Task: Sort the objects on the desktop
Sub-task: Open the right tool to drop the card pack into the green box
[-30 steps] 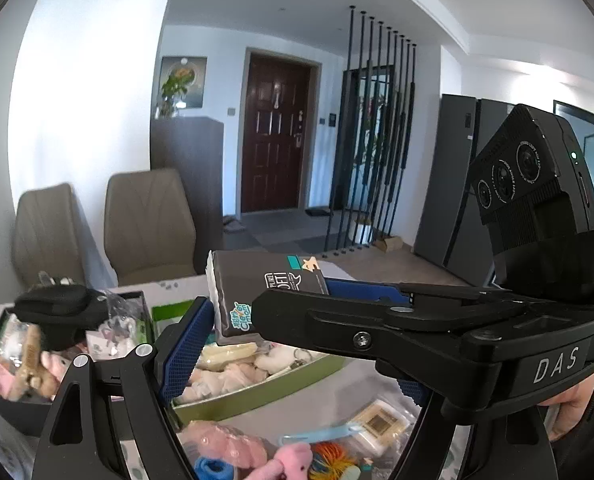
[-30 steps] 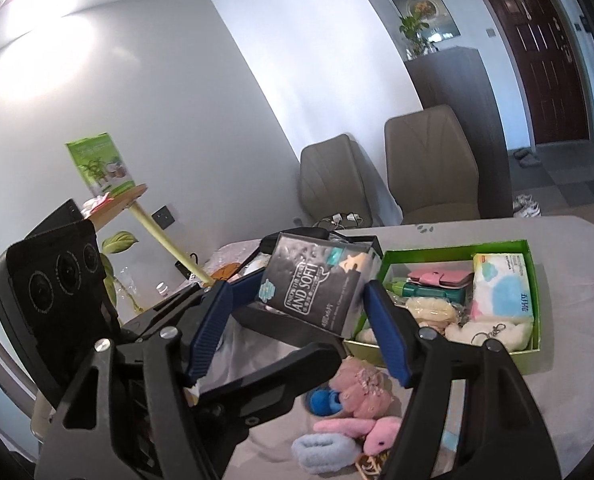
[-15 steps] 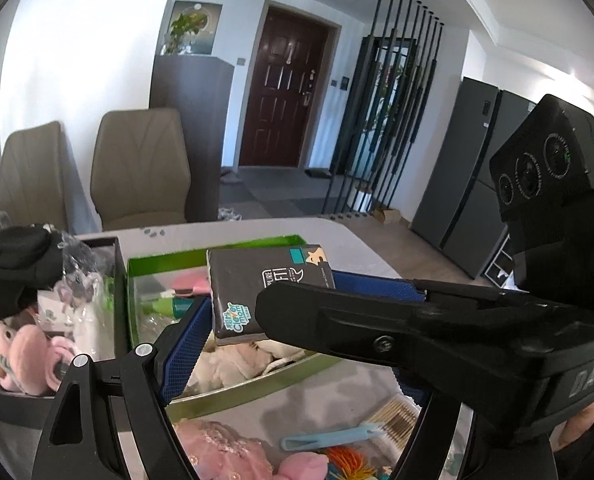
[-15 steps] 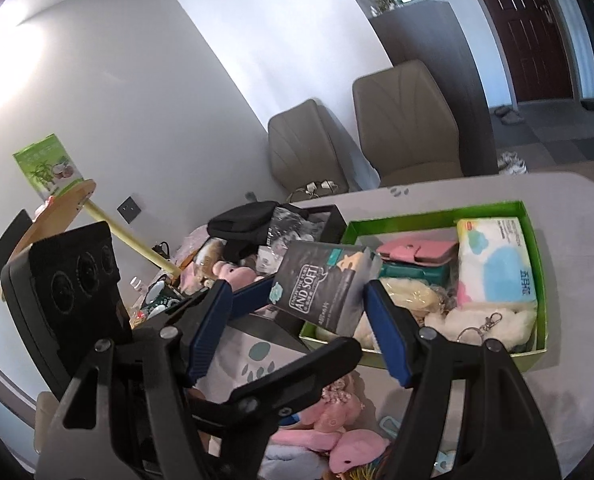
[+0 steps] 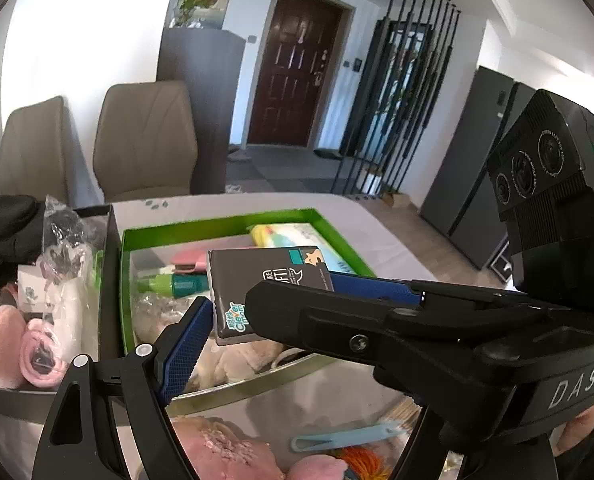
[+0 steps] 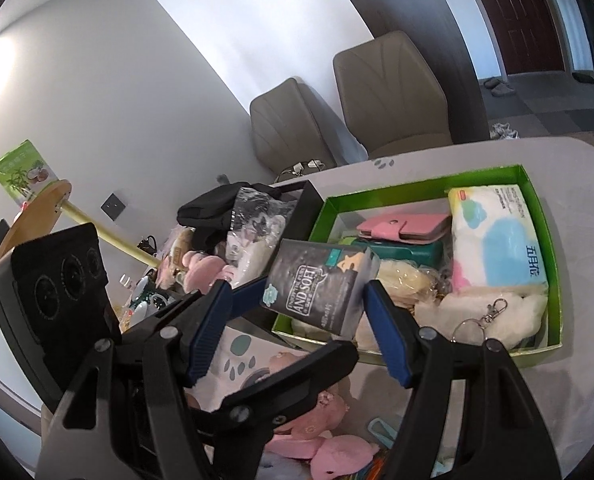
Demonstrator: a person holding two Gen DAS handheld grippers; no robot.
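Hovering above the near edge of the shallow green cardboard box (image 6: 535,184), the dark grey soft pack of tissues with white lettering (image 6: 317,284) sits in the air, tilted, not resting on anything. The left hand-held gripper (image 5: 273,300) has it: one blue pad presses the pack's lower left corner, the other runs along its right side, jaws set fairly wide around the pack.

The right hand-held gripper (image 6: 297,292) straddles the same pack. Its right pad lies against the pack's edge, but the left pad's side is blocked by the other gripper's finger crossing in between, so I cannot tell whether it truly grips. In the left wrist view, its black arm covers the pack's lower half and most of the print.

Inside the green box, a white and blue tissue pack (image 6: 497,248) lies along the right wall, a pink snap wallet (image 6: 401,228) at the back, and a fluffy white thing with a metal key ring (image 6: 497,308) in front; the rest is buried under the pack.

Beside it on the left stands a black open box (image 5: 111,248), crammed with pink plush and crinkled plastic, hard to sort out. On the grey tabletop (image 6: 569,160) below, pink plush toys (image 6: 337,452) and a light blue clip (image 5: 337,436) are cut off by the gripper frames.
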